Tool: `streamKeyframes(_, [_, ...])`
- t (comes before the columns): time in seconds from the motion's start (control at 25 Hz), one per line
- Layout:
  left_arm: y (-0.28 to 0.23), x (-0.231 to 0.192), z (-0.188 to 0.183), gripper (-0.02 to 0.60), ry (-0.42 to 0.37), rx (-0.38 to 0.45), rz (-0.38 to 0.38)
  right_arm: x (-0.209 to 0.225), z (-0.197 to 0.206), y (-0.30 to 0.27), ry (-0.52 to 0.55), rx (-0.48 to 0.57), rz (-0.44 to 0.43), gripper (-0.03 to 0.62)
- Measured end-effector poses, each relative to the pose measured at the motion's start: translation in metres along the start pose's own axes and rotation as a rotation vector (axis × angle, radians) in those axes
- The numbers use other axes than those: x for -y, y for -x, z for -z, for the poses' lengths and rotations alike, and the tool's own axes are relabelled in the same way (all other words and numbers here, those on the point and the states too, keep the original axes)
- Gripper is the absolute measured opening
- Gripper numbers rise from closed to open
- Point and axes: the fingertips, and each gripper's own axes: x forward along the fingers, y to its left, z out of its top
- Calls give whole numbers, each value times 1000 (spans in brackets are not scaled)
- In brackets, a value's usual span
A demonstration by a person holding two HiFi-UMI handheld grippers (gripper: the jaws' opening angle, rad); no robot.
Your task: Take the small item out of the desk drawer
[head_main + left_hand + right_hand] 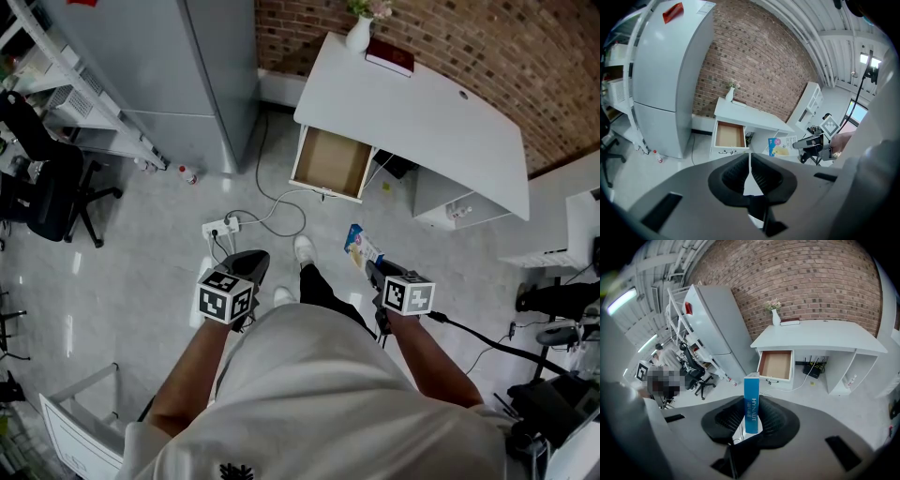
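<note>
You're standing in an office-style workroom with a lab feel. A white desk with 1 open drawer is sitting against a brick wall, and a black swivel chair is standing beside white shelving. A power strip is lying on the grey floor, and bare pipes are running overhead.

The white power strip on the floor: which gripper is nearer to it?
Left. In the head view the left gripper hovers just short of the power strip. The right gripper, shut on a blue box, is farther off to the strip's right.
</note>
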Motion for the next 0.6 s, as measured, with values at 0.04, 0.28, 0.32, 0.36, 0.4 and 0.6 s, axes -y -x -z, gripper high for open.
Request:
streamKeyframes(0.04, [-2, -1, -1, 32, 2, 0, -1, 1, -1, -1, 0, -1, 0, 112])
streamKeyframes(0.28, [-3, -3, 1, 32, 3, -7, -1, -1, -2, -4, 1, -2, -1, 112])
streamKeyframes(0.32, [-2, -3, 1, 32, 3, -7, 0, -1, -2, -3, 1, -2, -1, 112])
streamKeyframes(0.36, [-2, -3, 1, 32, 3, -8, 0, -1, -2, -3, 2, -2, -1, 111])
streamKeyframes(0.4, [-4, -3, 1, 32, 3, -9, -1, 0, -2, -3, 2, -2, -1, 112])
streamKeyframes(0.6, [-11, -2, 0, 32, 5, -15, -1, 6, -4, -6, -3, -2, -6, 112])
